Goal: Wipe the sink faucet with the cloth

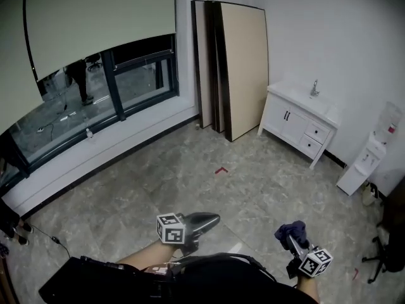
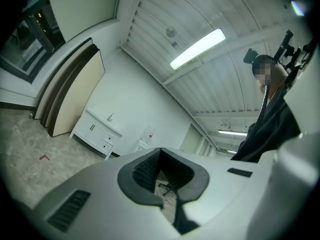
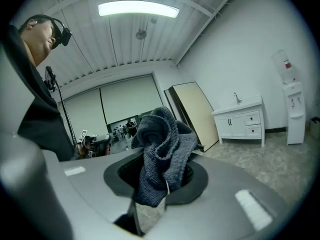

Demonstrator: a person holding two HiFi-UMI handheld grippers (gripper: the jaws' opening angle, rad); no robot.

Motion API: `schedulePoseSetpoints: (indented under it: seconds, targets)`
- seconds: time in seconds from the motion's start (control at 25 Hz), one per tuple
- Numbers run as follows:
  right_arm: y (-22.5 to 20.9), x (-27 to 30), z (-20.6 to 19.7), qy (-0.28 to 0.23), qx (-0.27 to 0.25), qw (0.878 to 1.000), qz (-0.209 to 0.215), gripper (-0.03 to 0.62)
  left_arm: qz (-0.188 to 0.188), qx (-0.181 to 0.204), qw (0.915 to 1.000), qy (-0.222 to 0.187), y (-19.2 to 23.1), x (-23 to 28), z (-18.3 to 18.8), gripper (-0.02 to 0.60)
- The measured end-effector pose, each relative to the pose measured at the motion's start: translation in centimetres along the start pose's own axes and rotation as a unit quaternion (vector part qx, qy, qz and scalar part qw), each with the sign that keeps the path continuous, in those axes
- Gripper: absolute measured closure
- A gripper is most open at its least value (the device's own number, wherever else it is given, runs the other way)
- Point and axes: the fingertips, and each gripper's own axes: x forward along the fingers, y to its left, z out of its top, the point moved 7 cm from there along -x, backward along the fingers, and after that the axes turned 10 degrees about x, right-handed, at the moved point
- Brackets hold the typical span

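The white sink cabinet (image 1: 300,122) stands across the room at the far right wall, with a small chrome faucet (image 1: 314,88) on top. Low in the head view, my right gripper (image 1: 292,239) is shut on a crumpled dark blue cloth (image 1: 291,232). My left gripper (image 1: 205,220) is shut with nothing in it. In the right gripper view the cloth (image 3: 162,151) bulges up between the jaws, and the faucet (image 3: 236,98) shows far off on the cabinet (image 3: 242,121). The left gripper view shows the faucet (image 2: 111,117) small and distant. Both grippers are well away from the sink.
Tall boards (image 1: 237,68) lean against the wall left of the cabinet. A white water dispenser (image 1: 373,157) stands to its right. A long window (image 1: 95,87) runs along the left wall. An office chair (image 1: 389,246) sits at the right edge. A red mark (image 1: 220,169) lies on the marble floor.
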Motion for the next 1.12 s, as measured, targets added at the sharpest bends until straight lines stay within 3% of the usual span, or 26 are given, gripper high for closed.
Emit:
schedulePoseSetpoints:
  seconds: [0.32,0.52,0.68,0.84,1.12]
  targets:
    - [-4.1,-1.1,0.5,-0.018,0.030,0.997,-0.072,0.507,-0.061,-0.022,0.9978,0.016,4.7,6.5,0.2,0.583]
    - [-5.0,3.1,3.1,-0.043,0.015,0.993,-0.106,0.507,-0.102,-0.031,0.9942,0.013,11.2,8.7,2.3,0.583]
    - [-5.6,8.2,5.1,-0.060,0.012,0.991,-0.116,0.507,-0.125,-0.011,0.9920,0.014,16.8,9.8,5.3,0.583]
    - [-5.4,15.1,7.9,-0.070,-0.003,0.992,-0.108,0.507,-0.129,-0.002,0.9916,0.009,23.1,9.4,9.0,0.583]
    - [-5.8,22.9,9.2,-0.058,-0.001,0.993,-0.104,0.507,-0.116,-0.007,0.9931,0.015,30.4,8.2,11.3,0.583]
